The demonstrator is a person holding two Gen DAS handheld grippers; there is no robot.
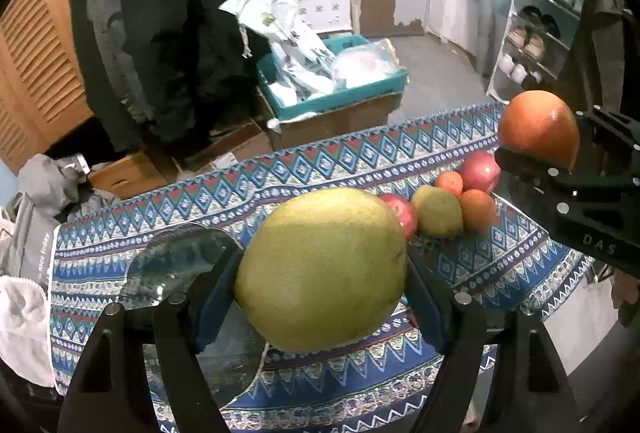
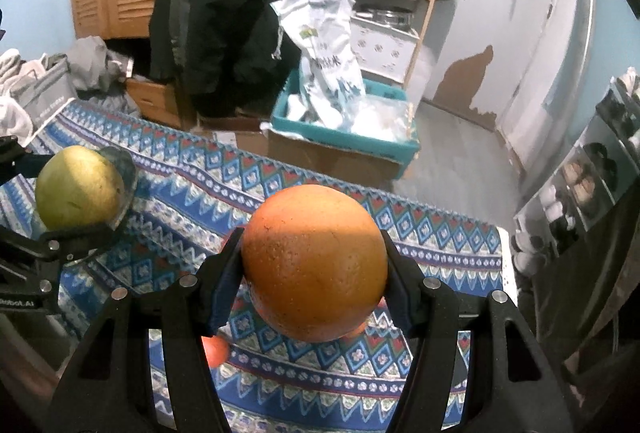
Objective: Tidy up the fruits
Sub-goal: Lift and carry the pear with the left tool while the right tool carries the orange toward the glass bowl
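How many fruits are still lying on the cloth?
5: two red apples, a green pear, a small orange and a bigger orange, clustered together. More may hide behind the held fruits.

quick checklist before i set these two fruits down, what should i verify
1. Left hand-held gripper grips the green-yellow fruit squarely, a pad on each side: ok.
2. Right hand-held gripper holds the large orange fruit between both pads: ok.
3. Both fruits lifted off the patterned cloth: ok.
4. The two held fruits are apart, not touching: ok.
5. Glass dish on the cloth below the left fruit looks free of fruit, though partly hidden: cannot tell.
6. Fruit pile on the cloth is resting, none at the edge: ok.
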